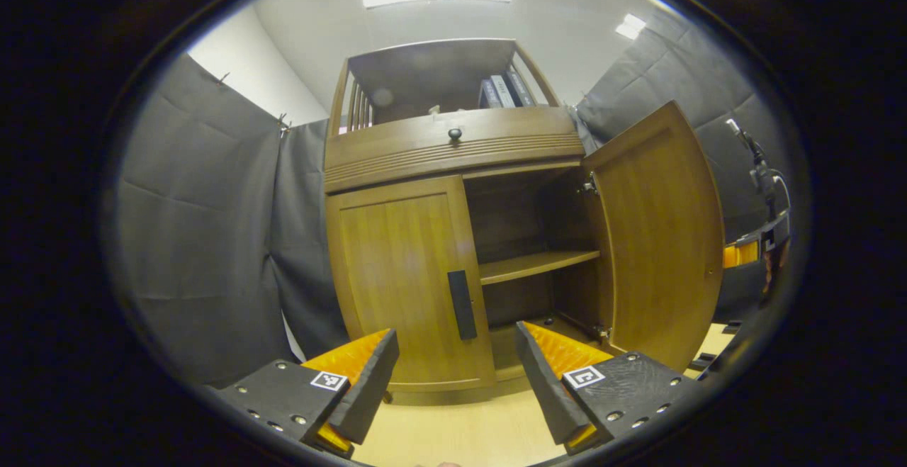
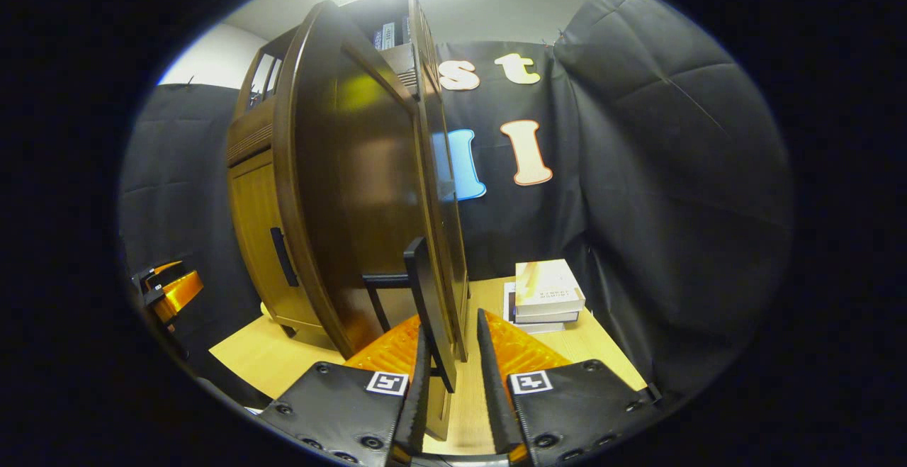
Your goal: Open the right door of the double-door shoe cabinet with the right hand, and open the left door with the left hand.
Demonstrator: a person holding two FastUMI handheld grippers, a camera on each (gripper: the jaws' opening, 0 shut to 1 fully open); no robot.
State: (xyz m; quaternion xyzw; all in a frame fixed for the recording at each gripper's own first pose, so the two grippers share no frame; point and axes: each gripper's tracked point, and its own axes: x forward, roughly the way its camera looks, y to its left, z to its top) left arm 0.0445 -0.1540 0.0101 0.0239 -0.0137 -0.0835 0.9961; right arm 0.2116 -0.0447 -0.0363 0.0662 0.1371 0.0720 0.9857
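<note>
We are looking at the shoe cabinet (image 1: 453,226) at the centre of the left gripper view: its right door (image 1: 659,240) is standing swung wide at right of centre, while the left door (image 1: 404,276) is sitting shut, its dark vertical handle (image 1: 462,305) just below centre. Our left claw (image 1: 457,382) is hanging open at the bottom of that frame, apart from the door, jaws spread to either side of the handle's line. In the right gripper view, our right claw (image 2: 453,361) is sitting at the bottom centre with its fingers narrowly apart around the right door's handle (image 2: 429,311); we cannot tell whether they are pressing on it. We judge the left door to be the step in hand: we are advising a straight advance, closing squarely on the handle and pulling along the hinge's arc.
</note>
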